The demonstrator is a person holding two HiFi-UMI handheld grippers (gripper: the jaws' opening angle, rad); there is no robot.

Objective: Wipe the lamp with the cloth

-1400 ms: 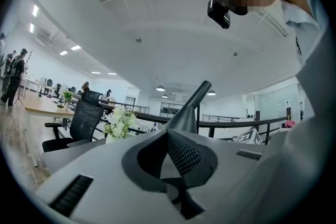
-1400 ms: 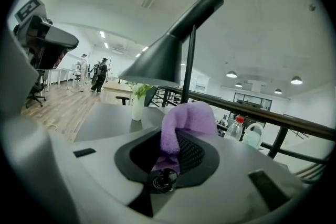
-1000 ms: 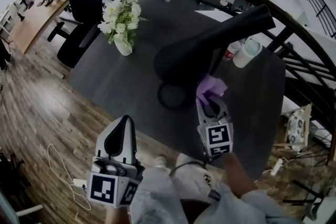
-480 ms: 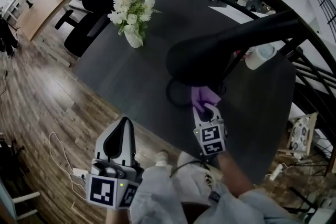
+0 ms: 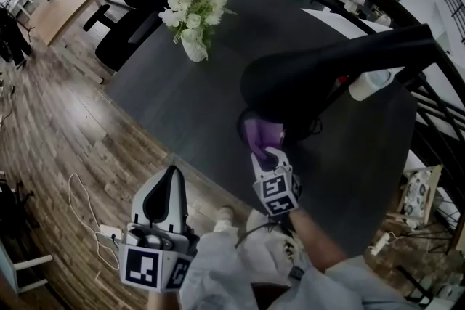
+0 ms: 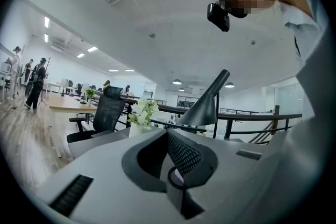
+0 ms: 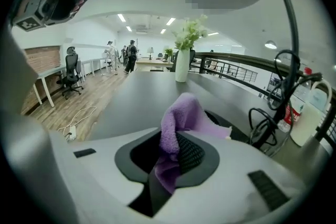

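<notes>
Right tongs (image 5: 264, 155) clenched on the purple cloth (image 5: 260, 134), low over the near part of the dark desk (image 5: 182, 98). In the head view the cloth sits over the black lamp's (image 5: 305, 80) round base (image 5: 243, 128), under the wide shade. I can't tell if it touches the base. The right gripper view shows what the head view hides: the cloth (image 7: 181, 118) is pinched between the tongs (image 7: 176, 150) and bunched up above them. The base (image 7: 231, 126) is just behind it, the shade overhead, and a looped black cord (image 7: 265, 126) lies to the right. Left tongs (image 5: 173, 172) are held near and left, off the desk over the wood floor. The left gripper view shows them (image 6: 178, 162) closed with nothing in them, and the lamp (image 6: 207, 105) far ahead. Flower vase (image 5: 195, 18) far left on the desk, white jug (image 5: 370, 83) far right.
</notes>
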